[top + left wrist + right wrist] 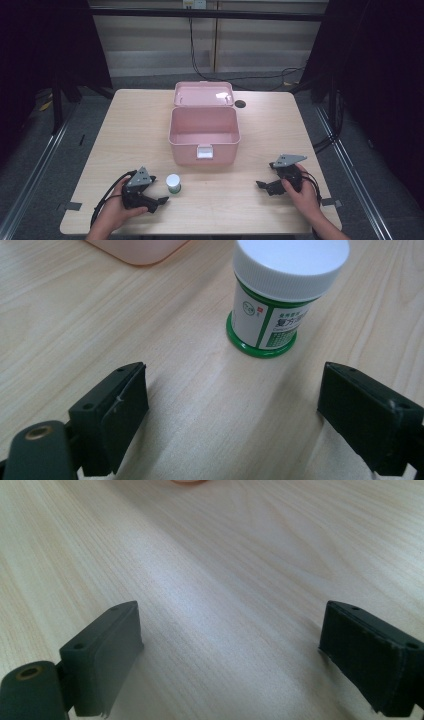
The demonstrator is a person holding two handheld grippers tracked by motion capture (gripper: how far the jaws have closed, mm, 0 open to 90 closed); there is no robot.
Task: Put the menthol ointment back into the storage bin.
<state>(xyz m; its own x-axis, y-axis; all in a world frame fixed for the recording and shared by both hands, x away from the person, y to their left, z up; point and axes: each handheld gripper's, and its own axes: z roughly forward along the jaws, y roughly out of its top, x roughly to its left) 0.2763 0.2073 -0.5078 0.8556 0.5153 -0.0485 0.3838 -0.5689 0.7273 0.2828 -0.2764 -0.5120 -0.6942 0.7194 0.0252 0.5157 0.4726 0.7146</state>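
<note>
The left tool [161, 201] rests low on the surface [130, 130], jaws spread wide and empty, aimed at the small white-capped medicine jar [282, 295] standing upright just ahead of them, probably lined up for a grasp around its body. The right tool [261, 185] lies well apart with its jaws equally wide over bare wood, likely waiting its turn. Beyond the jar, the pink storage box [203, 135] stands with its lid thrown back, seemingly ready to receive it. The jar's label print is too small to read, and the box's floor is partly hidden by its front wall.
</note>
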